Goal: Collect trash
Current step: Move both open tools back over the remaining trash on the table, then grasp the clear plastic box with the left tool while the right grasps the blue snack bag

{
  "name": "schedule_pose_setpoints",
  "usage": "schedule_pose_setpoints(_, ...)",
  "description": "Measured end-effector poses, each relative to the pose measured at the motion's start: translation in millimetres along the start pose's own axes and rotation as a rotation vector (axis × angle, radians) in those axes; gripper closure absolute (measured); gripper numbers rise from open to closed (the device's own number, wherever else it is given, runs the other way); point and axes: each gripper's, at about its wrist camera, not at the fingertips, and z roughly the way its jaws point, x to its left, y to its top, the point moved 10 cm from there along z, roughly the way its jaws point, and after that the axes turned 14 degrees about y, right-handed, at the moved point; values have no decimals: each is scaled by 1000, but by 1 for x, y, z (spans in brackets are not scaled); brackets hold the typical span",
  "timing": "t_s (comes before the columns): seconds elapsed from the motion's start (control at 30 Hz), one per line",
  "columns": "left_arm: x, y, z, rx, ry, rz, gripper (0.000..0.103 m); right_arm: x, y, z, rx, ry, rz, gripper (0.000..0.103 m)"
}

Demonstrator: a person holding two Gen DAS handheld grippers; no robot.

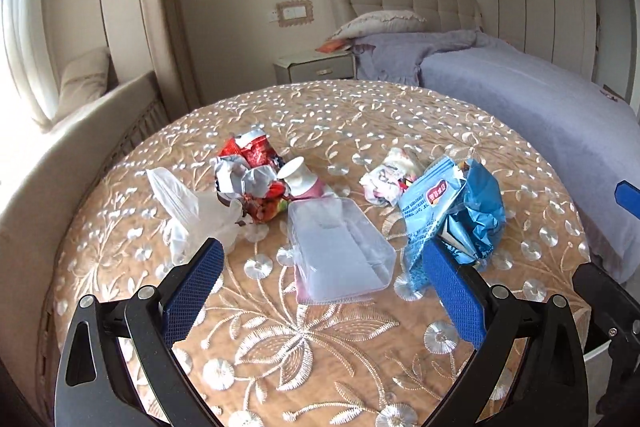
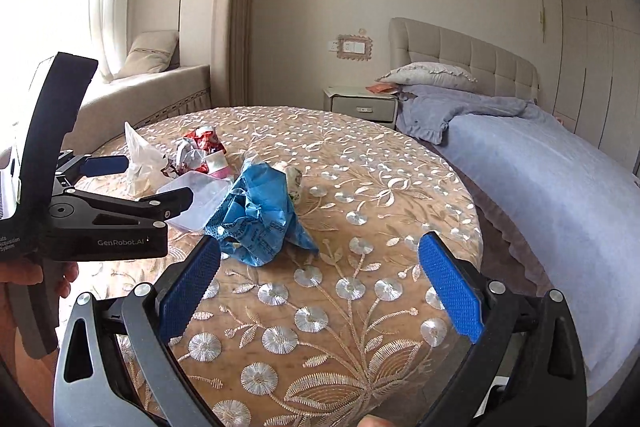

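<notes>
Both hand-held grippers, left (image 1: 322, 259) and right (image 2: 319, 255), gape empty; blue wrapper (image 1: 452, 211), clear tray (image 1: 340, 255) at 12 o'clock on the counter (image 1: 320, 347) await collection.

On the round embroidered table (image 1: 320, 347) lies the trash. At the left a thin white plastic bag (image 1: 188, 211) is crumpled. Just behind it is a heap of red and silver wrappers (image 1: 250, 179), touching a small white and pink cup (image 1: 300, 181) tipped on its side. In the middle a clear plastic tray (image 1: 340, 259) lies flat. At the right is a torn blue packet (image 1: 452, 211), a white crumpled wrapper (image 1: 390, 177) just beyond it
</notes>
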Motion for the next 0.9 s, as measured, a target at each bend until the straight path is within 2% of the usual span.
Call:
schedule_pose_setpoints(0.2,-10,-12,24,82,-53,31,5,16,1,38,93,27,-118,4)
schedule_pose_setpoints(0.53,2,-15,57,162,29,65,7,15,6,91,215,147,-165,4)
schedule_pose_setpoints(0.63,0,-18,63,191,-27,75,24,20,6,107,238,189,-163,4)
schedule_pose_setpoints(0.67,-3,-20,65,209,-60,73,32,20,3,112,268,199,-158,4)
schedule_pose_setpoints(0.7,-6,-22,67,223,-92,70,43,22,2,114,283,213,-157,15)
schedule_pose_setpoints(0.77,-8,-23,68,228,-112,77,42,25,4,113,273,227,-158,39)
schedule_pose_setpoints(0.9,-7,-18,62,186,-108,85,45,22,5,106,259,198,-139,49)
